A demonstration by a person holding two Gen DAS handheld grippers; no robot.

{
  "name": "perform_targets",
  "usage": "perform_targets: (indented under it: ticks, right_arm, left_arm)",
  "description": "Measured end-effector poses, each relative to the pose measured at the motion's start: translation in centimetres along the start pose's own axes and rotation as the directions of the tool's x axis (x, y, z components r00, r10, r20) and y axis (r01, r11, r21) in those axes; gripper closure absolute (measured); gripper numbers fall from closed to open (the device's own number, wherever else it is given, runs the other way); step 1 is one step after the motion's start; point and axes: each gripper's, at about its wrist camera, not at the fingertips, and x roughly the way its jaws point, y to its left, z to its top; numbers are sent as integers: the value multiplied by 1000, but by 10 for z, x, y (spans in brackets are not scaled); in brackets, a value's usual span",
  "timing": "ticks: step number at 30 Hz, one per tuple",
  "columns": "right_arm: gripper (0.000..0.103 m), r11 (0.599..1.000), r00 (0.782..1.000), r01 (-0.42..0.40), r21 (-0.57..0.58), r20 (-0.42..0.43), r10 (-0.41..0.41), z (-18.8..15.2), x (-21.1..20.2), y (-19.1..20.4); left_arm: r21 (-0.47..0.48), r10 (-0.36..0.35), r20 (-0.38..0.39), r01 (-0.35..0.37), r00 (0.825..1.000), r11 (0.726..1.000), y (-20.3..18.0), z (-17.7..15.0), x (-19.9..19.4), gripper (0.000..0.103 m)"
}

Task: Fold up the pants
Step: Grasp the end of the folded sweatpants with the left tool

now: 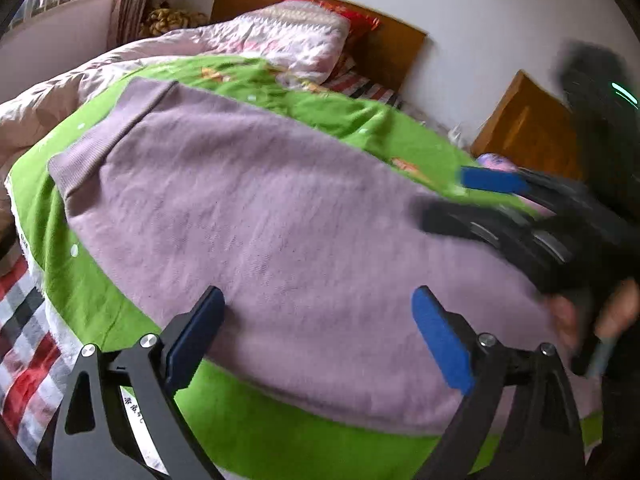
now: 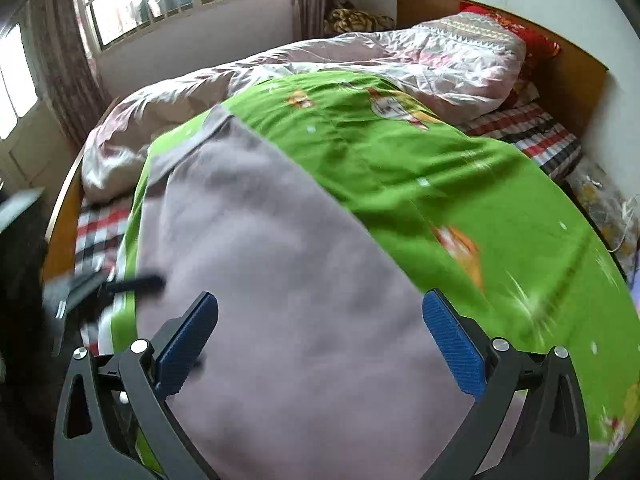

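Pale lilac pants (image 1: 280, 216) lie flat on a green sheet (image 1: 92, 300) on the bed, their ribbed band at the far left. My left gripper (image 1: 318, 304) is open and empty just above the pants' near edge. My right gripper (image 2: 320, 312) is open and empty over the pants (image 2: 260, 280). It also shows blurred at the right in the left wrist view (image 1: 448, 200), jaws apart. The left gripper's tip shows blurred at the left in the right wrist view (image 2: 136, 282).
A rumpled pink quilt (image 2: 280, 76) is heaped at the far side of the bed. A wooden headboard (image 2: 568, 76) and a red pillow (image 2: 536, 44) stand at the back. A plaid sheet (image 1: 28, 328) shows at the bed's edge. A wooden cabinet (image 1: 524, 128) stands right.
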Motion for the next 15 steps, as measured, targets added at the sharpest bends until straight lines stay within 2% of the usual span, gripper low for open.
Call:
perform_targets:
  ticks: [3,5,8,9,10,11,12,14,15]
  right_arm:
    - [5,999,999,-36,8,17,36,18,9,6]
    - [5,999,999,-32,17,9,32,18,18,7]
    - [5,1000,999,-3,1,-42,3,5,43,7]
    - [4,1000,997,1,3,-71,-1,-1,54,6]
    - [4,999,1000,12,-37,8,-12,-12,56,8]
    - [4,999,1000,17,-45,-2,-17,-12,56,10]
    - [4,999,1000,18,-43,-1,-18,-12,56,10]
    - [4,999,1000,19,-41,-2,-19,-11,57,10]
    - [4,999,1000,18,-40,-1,-18,-11,57,10]
  left_arm:
    - [-73,-17,81,23,997,997,17,-2,-20,5]
    - [-128,20,151,-1,988,992,33,-3,-36,2]
    - [-246,7,174,37,985,968,73,-1,-40,2]
    - [-322,-20,176,77,984,943,93,-1,-41,2]
    - [-377,-57,184,123,981,918,109,-1,-40,2]
    - [-428,-108,205,188,973,884,125,-1,-38,2]
    - [-496,-153,234,253,960,831,146,-3,-35,3]
    - [-561,-167,227,269,960,783,168,-1,-23,4]
    - [-568,-165,227,269,960,778,172,-1,-19,10]
